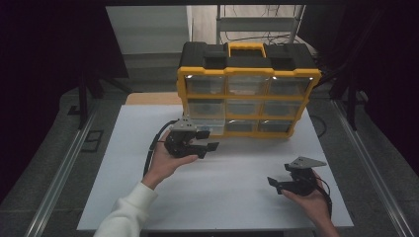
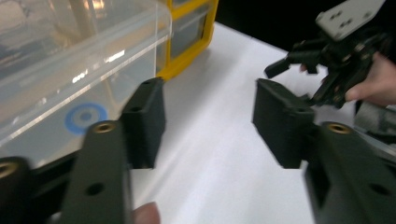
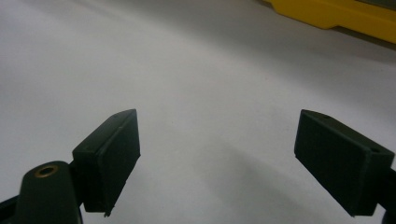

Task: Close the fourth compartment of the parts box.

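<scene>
Since the bottom-left clear drawer (image 1: 206,124) of the yellow organizer (image 1: 247,101) at the tabletop's (image 1: 217,187) far edge sticks out a bit, it looks like the left gripper (image 1: 210,148) is parked just in front of it, fingers (image 2: 144,121) apart and grasping nothing, hand tilted sideways. Over near the right front corner, the right gripper (image 1: 275,183) rests low, fingers (image 3: 112,154) wide apart and empty.

Dark room; white table (image 1: 237,197); grey floor (image 1: 44,163).

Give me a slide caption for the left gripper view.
Open left gripper beside a pulled-out clear drawer of the yellow organizer, white table below.
</scene>
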